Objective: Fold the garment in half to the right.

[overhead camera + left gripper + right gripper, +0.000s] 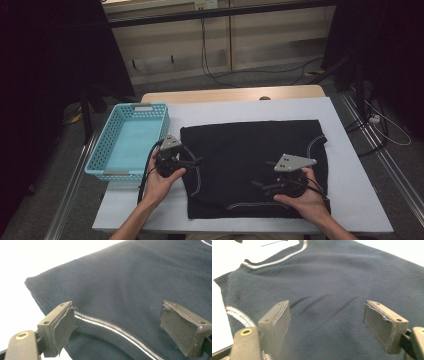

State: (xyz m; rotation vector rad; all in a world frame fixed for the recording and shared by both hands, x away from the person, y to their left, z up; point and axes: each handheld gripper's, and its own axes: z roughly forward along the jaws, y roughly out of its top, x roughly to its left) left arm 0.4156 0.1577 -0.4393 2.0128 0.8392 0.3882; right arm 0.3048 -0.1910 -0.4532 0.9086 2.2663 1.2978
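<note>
Dark navy knit, trimmed with pale stripes, makes up the garment (252,165) that lies spread flat over the middle of the white bench (350,200), its near hem close to the person's edge. The left hand-held gripper (196,161) sits at the garment's left edge, pointing across it toward the right; in the left gripper view its jaws stand spread wide over the cloth (130,290), a pale stripe (110,327) curving between them, and nothing is pinched. The right hand-held gripper (260,186) hovers over the garment's near right part, pointing left; in the right gripper view its jaws are likewise spread apart above the fabric (337,290), with faint wrinkles between them and striped ribbing (237,315) at the left edge of the cloth. Whether the pads touch the fabric cannot be told. A light blue plastic basket (129,145) stands on the bench just left of the garment, close beside the left hand (162,182). The right hand (305,197) rests over the garment's near right corner.
</note>
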